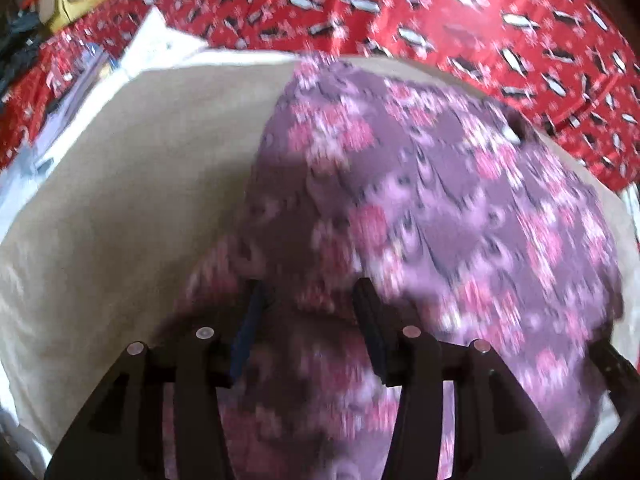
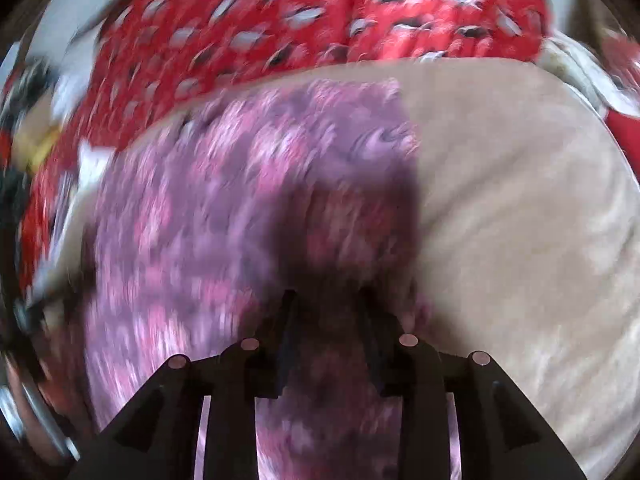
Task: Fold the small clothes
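A purple garment with pink flowers lies on a beige cloth. My left gripper is right over the garment's near left part, fingers apart with fabric between them. In the right wrist view the same garment fills the middle and left. My right gripper is low over the garment's right part near its edge, fingers apart, fabric between them. Both views are blurred by motion. I cannot tell whether the fabric is pinched.
A red patterned cover lies beyond the beige cloth, and it also shows in the right wrist view. White papers and a yellow object lie at the far left. Bare beige cloth stretches to the right.
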Motion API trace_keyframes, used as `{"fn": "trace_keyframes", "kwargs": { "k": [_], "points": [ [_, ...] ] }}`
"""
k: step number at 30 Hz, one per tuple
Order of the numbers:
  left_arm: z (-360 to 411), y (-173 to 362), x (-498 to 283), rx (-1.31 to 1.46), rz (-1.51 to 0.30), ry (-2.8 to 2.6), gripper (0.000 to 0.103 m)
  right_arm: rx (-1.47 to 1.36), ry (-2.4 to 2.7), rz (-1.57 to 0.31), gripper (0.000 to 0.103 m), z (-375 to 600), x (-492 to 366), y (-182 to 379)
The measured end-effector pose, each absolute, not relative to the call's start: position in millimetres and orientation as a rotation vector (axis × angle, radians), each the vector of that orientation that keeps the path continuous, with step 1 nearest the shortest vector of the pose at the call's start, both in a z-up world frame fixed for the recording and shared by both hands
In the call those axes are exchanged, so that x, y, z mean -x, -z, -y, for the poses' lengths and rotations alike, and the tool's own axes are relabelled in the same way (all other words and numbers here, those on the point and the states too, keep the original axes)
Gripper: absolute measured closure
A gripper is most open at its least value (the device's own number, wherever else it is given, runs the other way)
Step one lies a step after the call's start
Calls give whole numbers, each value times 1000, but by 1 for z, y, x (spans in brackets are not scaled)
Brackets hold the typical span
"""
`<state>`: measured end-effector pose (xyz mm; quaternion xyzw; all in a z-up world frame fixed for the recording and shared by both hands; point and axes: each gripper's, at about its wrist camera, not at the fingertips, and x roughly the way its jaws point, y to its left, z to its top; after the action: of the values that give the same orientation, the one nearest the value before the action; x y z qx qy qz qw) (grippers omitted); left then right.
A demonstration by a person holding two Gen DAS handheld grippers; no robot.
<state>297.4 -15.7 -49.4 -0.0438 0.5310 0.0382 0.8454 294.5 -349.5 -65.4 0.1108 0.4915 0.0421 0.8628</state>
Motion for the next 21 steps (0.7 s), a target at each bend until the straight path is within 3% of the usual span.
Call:
{"fn": "trace_keyframes", "kwargs": {
  "k": [2,10,21],
  "points": [
    [13,51,-286,91,-1193,-33,50,-188,-114,-1114,66,343,-285,64],
    [-27,48,-198,13,-1389,40,50,-35,-208,-1286,61,319,-193,60],
    [-118,70,-88,85,-1499,25,50,-270,-100,-1231,54,391,-37,65]
  ]
}}
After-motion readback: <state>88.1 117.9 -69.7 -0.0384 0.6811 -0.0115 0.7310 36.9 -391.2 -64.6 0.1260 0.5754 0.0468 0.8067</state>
